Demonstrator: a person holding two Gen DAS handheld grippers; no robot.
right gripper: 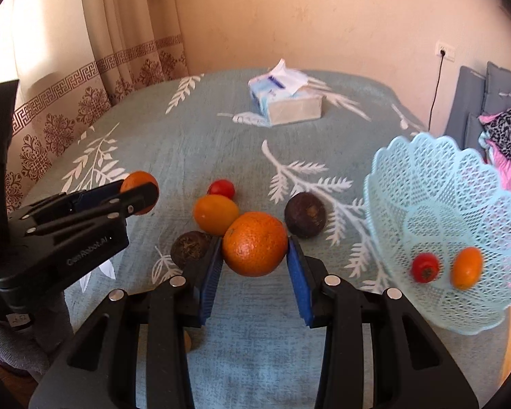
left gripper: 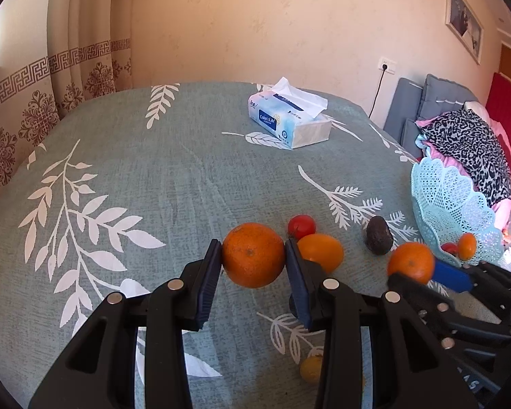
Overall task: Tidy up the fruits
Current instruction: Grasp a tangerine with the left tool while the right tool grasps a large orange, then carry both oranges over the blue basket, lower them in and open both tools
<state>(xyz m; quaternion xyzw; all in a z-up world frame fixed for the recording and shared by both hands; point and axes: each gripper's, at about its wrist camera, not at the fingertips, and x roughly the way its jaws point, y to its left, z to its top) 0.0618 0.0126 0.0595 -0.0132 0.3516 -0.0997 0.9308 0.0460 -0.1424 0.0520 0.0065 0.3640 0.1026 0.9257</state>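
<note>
My grippers work over a table under a grey-green cloth printed with white leaf sprays. Toward its far side lies a blue and white tissue pack, one sheet sticking up. Nearer me, a red cherry tomato sits just behind an orange-yellow fruit, close enough that I cannot tell if they touch. To their right rests a dark avocado; to the left, nearer me, a brownish round fruit. A small yellow fruit lies close under my left gripper. A light blue lattice basket stands tilted at the right edge
</note>
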